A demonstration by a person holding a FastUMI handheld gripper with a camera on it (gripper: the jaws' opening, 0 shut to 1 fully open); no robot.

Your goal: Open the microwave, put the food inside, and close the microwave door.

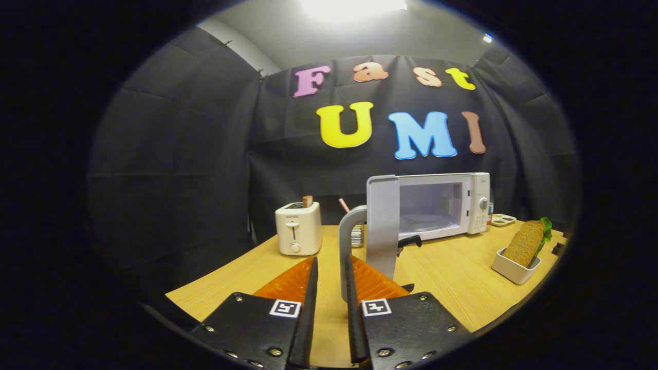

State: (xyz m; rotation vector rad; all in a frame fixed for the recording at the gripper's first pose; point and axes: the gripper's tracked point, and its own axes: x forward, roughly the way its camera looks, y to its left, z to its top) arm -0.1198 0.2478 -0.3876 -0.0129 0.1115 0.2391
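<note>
Microwave (462,203): white, sits at the far side of the table (452,277), cavity looks bare inside
Door (383,226): swung wide open, edge-on toward the camera, curved handle (348,241) sticking out on its left
Claw (331,270): fingers a little apart with the handle's lower end right between them, can't tell if they're actually touching it
Food: sandwich (527,241) standing in a small white dish (514,268), right side of the table, well apart from the claw
Toaster (298,228): white, far left
</note>
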